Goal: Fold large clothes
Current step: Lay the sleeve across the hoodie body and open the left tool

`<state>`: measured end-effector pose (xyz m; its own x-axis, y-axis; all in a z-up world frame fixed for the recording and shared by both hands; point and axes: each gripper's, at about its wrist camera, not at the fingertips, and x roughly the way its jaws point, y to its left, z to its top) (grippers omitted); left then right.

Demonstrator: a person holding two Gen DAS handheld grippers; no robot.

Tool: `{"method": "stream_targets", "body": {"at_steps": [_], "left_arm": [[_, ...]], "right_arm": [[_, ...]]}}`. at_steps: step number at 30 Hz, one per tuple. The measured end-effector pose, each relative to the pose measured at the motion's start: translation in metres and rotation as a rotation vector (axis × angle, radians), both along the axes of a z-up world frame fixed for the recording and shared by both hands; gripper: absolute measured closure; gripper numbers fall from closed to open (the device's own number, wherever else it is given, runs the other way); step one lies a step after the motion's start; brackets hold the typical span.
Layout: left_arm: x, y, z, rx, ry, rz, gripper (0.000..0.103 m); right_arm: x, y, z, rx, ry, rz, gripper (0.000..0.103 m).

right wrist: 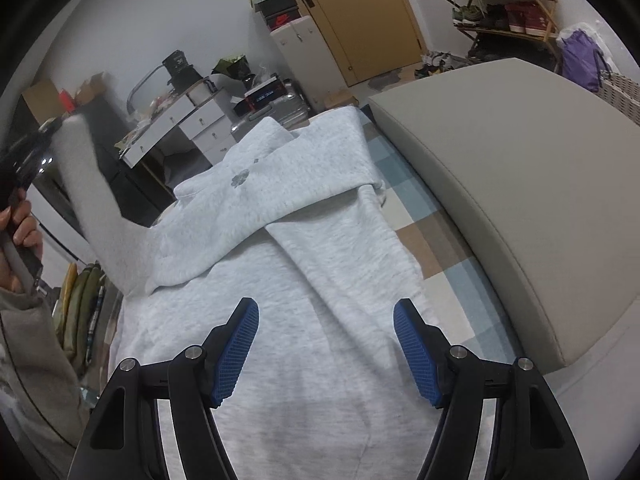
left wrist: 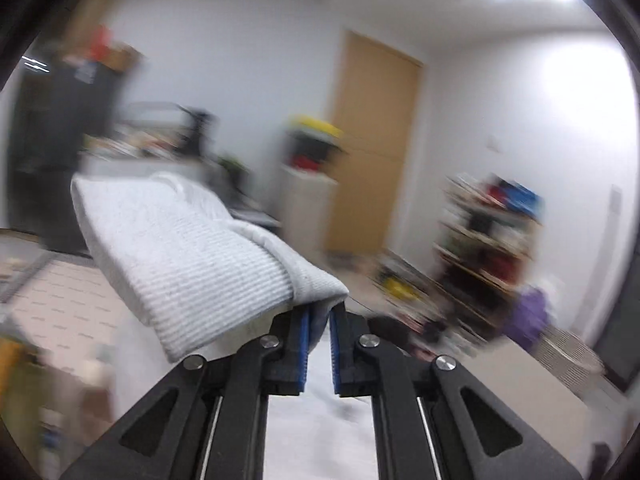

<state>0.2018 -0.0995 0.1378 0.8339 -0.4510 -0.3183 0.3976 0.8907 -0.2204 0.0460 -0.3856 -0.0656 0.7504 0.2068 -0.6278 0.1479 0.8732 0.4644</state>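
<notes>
One sleeve of the grey sweatshirt (right wrist: 280, 320) already lies folded across the chest, ahead of your right tool (right wrist: 326, 350). The other sleeve (left wrist: 180, 256) is pinched at its cuff in your left tool (left wrist: 319, 322) and lifted off the bed; it has yet to be laid over. Your right tool hovers spread above the hem, tilted down, empty.

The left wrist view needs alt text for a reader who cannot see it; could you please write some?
The left tongs, blue-padded, are shut on the ribbed cuff of a light grey garment and hold it in the air. Behind is a blurred room with a wooden door and cluttered shelves.
</notes>
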Motion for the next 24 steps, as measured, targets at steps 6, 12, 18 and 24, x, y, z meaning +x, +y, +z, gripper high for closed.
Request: {"method": "stream_targets", "body": {"at_steps": [6, 12, 18, 24], "left_arm": [[-0.007, -0.104, -0.114, 0.126, 0.333, -0.315, 0.027], [-0.063, -0.05, -0.131, 0.174, 0.3, -0.283, 0.027], [-0.074, 0.016, -0.124, 0.195, 0.271, -0.048, 0.027], [-0.083, 0.096, -0.156, 0.207, 0.359, 0.225, 0.019]], "right_arm": [[-0.005, -0.009, 0.011, -0.032, 0.012, 0.015, 0.033], [0.017, -0.01, 0.017, -0.05, 0.022, 0.038, 0.033], [0.057, 0.008, 0.02, -0.017, 0.037, 0.086, 0.033], [0.061, 0.009, -0.007, -0.053, 0.112, 0.068, 0.033]]}}
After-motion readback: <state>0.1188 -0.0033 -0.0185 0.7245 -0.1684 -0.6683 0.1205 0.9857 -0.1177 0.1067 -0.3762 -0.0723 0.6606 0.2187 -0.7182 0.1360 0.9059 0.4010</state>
